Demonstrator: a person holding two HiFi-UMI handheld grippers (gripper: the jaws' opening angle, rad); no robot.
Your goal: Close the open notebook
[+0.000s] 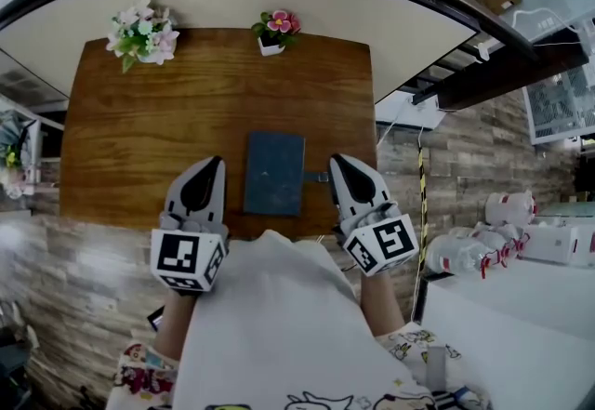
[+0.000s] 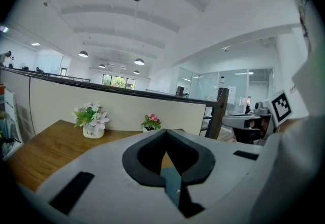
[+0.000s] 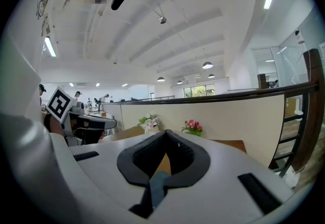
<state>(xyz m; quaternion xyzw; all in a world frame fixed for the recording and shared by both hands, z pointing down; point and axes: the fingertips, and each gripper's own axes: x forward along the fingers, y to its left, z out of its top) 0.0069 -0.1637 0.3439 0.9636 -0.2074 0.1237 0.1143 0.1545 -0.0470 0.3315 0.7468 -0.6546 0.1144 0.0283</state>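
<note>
Nearest me, left gripper (image 1: pixel 214 163) and right gripper (image 1: pixel 338 163) sit closed and empty, flanking the closed notebook (image 1: pixel 274 173) on the table (image 1: pixel 139 129), its long axis running away from me; gripper views catch only slivers.

The only word that can be read is "Life", printed in dark letters on the white flower pot (image 2: pixel 93 132), at about 8 o'clock in the left gripper view. In the head view, one marker cube (image 1: pixel 189 257) at 8 o'clock and the other marker cube (image 1: pixel 383 245) at 4 o'clock bear black-and-white square codes, with no letters or numbers.
</note>
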